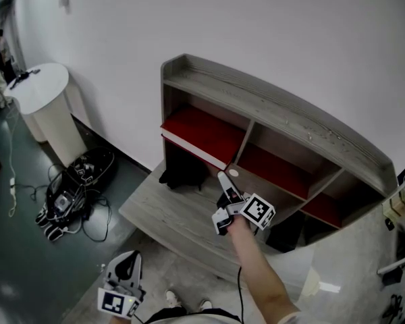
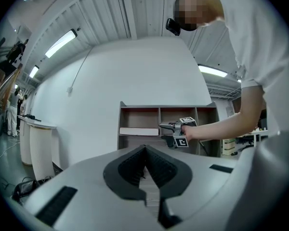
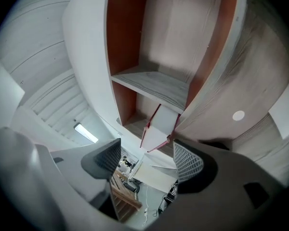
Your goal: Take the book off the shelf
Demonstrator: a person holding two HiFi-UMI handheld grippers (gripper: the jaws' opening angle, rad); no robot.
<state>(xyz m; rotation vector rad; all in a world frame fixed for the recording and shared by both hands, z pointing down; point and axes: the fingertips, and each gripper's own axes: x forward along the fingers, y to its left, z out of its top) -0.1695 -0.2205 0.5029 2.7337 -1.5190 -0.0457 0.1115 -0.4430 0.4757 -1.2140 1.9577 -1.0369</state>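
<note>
One red-covered book lies flat in the left of three upper compartments of a wooden shelf. Two hand-held grippers are out. The right hand-held gripper has its jaws spread and pinches nothing, with the book's corner just ahead. The left hand-held gripper, low and well apart, has its jaws pressed together. Only the left gripper view shows the person's arm reaching to the shelf.

A lab or workshop hall is suggested: a ribbed metal ceiling with strip lights is seen at 11 o'clock, and cables and gear are left tangled on the bare floor at 9 o'clock.
</note>
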